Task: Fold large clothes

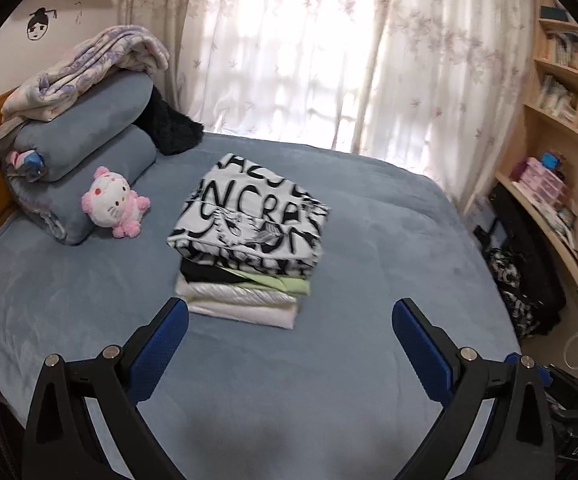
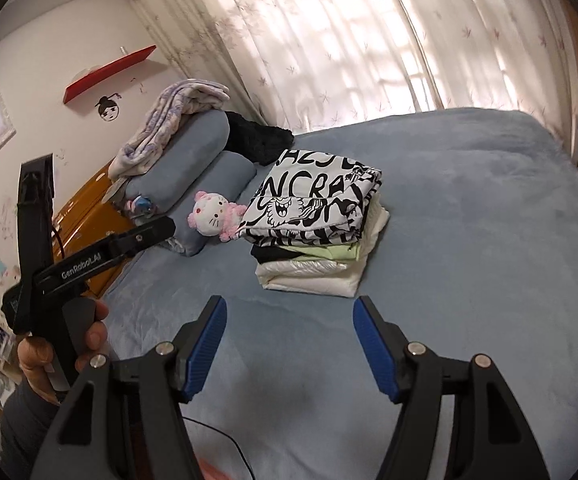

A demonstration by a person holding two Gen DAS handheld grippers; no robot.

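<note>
A stack [image 1: 249, 248] of folded clothes lies on the blue bed [image 1: 329, 360], about midway across it. The top piece [image 1: 257, 216] is white with big black lettering; "NCRA" reads clearly, the other letters are cut off by the folds. Under it in the stack sit a black layer, a pale green one [image 1: 285, 282] and white ones [image 1: 245, 308] at the bottom; how many garments there are cannot be told.

Left of the stack, a pink and white plush cat [image 1: 113, 204] leans on rolled blue bedding [image 1: 89, 152], topped by a purple-patterned blanket [image 1: 85, 68]. A black fluffy item [image 1: 173, 128] lies behind the rolls, partly hidden. Beyond the stack hang flowered curtains [image 1: 329, 48]. Right of the stack, off the bed, stands a wooden shelf [image 1: 561, 120] holding books and pink drawer boxes [image 1: 541, 180]; their titles are too blurred to read.

Nearer than the stack, the left gripper [image 1: 291, 320] stands wide, nothing between its blue pads [image 1: 161, 340]. The right gripper [image 2: 287, 320] also stands apart and empty, clear of the stack. In the right wrist view the left gripper's side reads "GenRobot.AI", and a hand [image 2: 65, 344] grasps its handle; the sleeve below is cut off by the frame. A black cable [image 2: 229, 440] crosses the bed near the lower edge.
</note>
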